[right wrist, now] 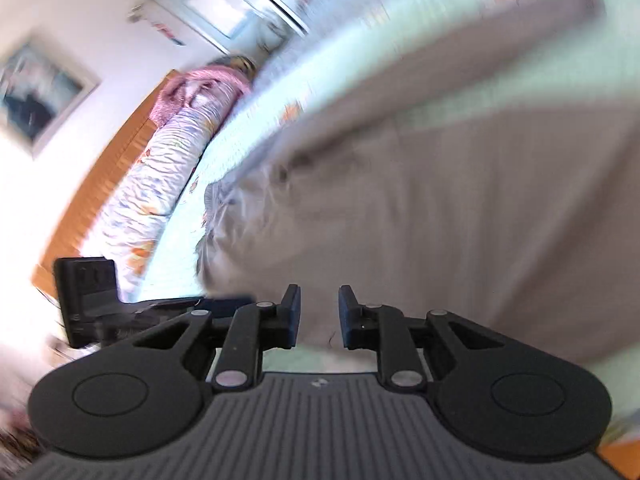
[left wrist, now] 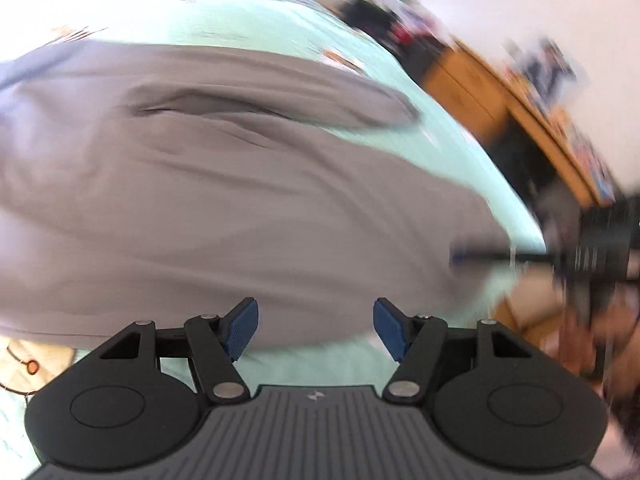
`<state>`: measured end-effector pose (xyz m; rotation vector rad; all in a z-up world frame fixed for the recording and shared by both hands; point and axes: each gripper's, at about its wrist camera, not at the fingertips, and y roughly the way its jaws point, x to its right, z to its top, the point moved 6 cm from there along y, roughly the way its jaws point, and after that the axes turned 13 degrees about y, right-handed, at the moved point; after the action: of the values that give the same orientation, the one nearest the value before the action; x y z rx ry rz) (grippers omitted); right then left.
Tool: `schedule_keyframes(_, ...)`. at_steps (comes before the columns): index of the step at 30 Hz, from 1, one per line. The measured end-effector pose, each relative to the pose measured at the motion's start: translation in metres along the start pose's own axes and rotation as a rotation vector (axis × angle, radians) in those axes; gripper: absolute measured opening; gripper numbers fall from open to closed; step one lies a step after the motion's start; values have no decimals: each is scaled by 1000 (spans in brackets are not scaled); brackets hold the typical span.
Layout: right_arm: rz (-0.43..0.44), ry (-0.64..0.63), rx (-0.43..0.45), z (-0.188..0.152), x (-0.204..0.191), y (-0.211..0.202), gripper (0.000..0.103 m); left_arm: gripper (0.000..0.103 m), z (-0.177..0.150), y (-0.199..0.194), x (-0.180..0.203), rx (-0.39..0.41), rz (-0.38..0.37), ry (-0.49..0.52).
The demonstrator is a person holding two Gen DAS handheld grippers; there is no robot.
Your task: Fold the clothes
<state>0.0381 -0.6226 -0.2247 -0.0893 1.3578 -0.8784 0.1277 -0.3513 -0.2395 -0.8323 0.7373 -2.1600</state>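
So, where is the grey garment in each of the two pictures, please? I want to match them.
Left wrist view: the grey garment fills the left and middle, spread on the mint sheet, ahead of the left claw.
Right wrist view: it fills the middle and right, ahead of the right claw.
Shared landmark: the mint sheet with orange prints, under the garment in both views.

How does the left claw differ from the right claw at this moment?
The left claw stands wide open; the right claw shows only a narrow gap. The left claw's blue pads face the camera; the right claw's pads look dark, seen edge-on. Both hang over the grey garment and grip nothing.
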Motion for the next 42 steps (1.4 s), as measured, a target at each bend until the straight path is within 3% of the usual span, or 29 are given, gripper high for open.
schedule_keyframes(2,-147,71,-69,-13,32,19,18,65,-12,9,-11,-54,2,-36)
schedule_keyframes(3,-174,88,-79,-19,43,21,0,66,-17,7,-13,-59,-8,-45)
schedule_keyframes(5,-138,145,-78,-23,48,12,0,66,-23,-2,-14,-45,-37,-57)
schedule_keyframes(10,-111,51,-14,-11,16,2,22,66,-31,-37,-28,17,-64,-96)
schedule_keyframes(14,-21,66,3,3,-5,29,27,66,-25,-58,-58,112,-15,-184)
schedule_keyframes(16,-28,80,-7,5,-5,50,36,67,-30,-58,-79,120,31,-255)
schedule_keyframes(19,-75,140,-35,-5,9,74,36,63,-42,-53,-102,82,74,-327)
schedule_keyframes(24,-90,74,-58,-14,-2,67,37,63,-40,-68,-95,20,70,-275)
schedule_keyframes(28,-22,0,-31,-2,-35,82,38,67,-9,-76,-78,124,-20,-211)
schedule_keyframes(30,10,-38,-22,-1,-51,103,39,70,1,-65,-79,138,18,-194)
schedule_keyframes(32,30,-66,-43,-6,-61,131,42,70,-7,-43,-91,33,153,-189)
schedule_keyframes(34,11,-48,-171,-27,-58,169,42,57,-22,-36,-100,-19,251,-149)
schedule_keyframes(37,43,-145,-166,-45,-76,176,44,58,-33,-50,-101,-40,266,-139)
schedule_keyframes(40,95,-102,-147,-33,-79,166,45,59,-35,-64,-102,-41,280,-144)
schedule_keyframes(42,122,-63,-65,-15,-70,140,45,60,-32,-71,-103,-19,275,-172)
